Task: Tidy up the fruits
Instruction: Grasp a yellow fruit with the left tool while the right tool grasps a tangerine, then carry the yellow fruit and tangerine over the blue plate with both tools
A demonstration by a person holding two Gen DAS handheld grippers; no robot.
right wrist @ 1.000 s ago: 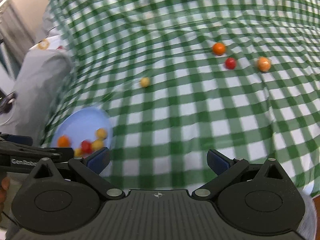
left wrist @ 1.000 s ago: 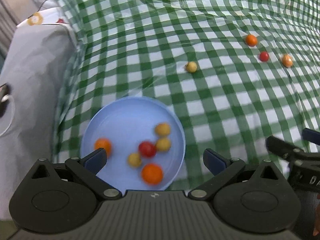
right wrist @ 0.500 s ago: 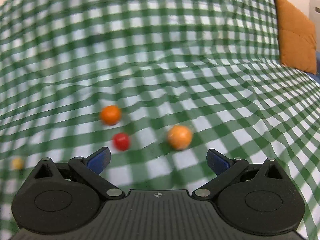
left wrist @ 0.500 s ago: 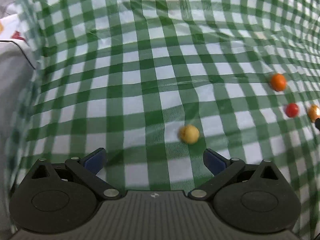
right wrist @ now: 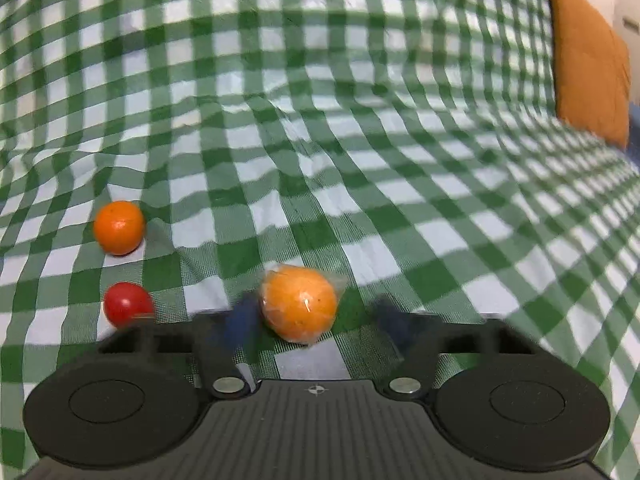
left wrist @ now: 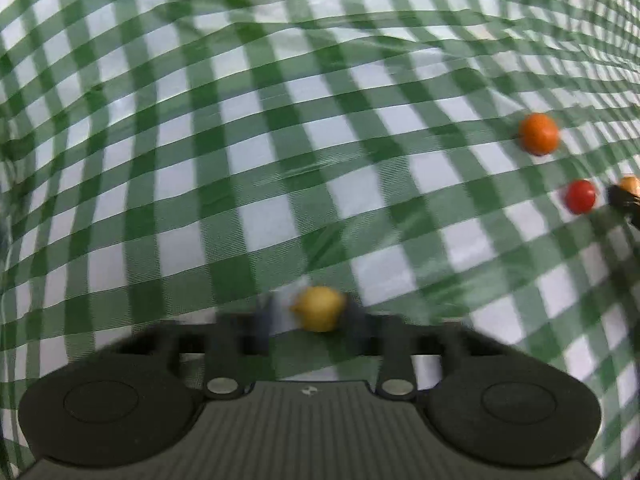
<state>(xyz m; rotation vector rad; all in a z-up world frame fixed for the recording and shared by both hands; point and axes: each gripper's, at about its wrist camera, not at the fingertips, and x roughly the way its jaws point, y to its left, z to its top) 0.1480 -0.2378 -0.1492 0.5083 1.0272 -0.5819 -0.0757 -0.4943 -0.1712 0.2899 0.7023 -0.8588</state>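
In the left wrist view my left gripper (left wrist: 310, 320) has its blurred fingers close on both sides of a small yellow fruit (left wrist: 319, 307) lying on the green checked cloth (left wrist: 200, 160). An orange fruit (left wrist: 539, 133), a red fruit (left wrist: 580, 196) and a wrapped orange fruit (left wrist: 630, 185) lie to the right. In the right wrist view my right gripper (right wrist: 316, 324) straddles the wrapped orange fruit (right wrist: 299, 302); the left finger is near it, the right finger stands apart. The orange fruit (right wrist: 119, 227) and the red fruit (right wrist: 128, 309) lie left of it.
The checked cloth (right wrist: 360, 120) is rumpled with folds. An orange-brown cushion (right wrist: 588, 60) stands at the far right in the right wrist view. My right gripper's tip shows at the right edge of the left wrist view (left wrist: 624, 202).
Both grippers moved forward and down onto the fruits. The blue plate left both views. Both pairs of fingers have narrowed from wide open, the left around the yellow fruit, the right around the wrapped orange.
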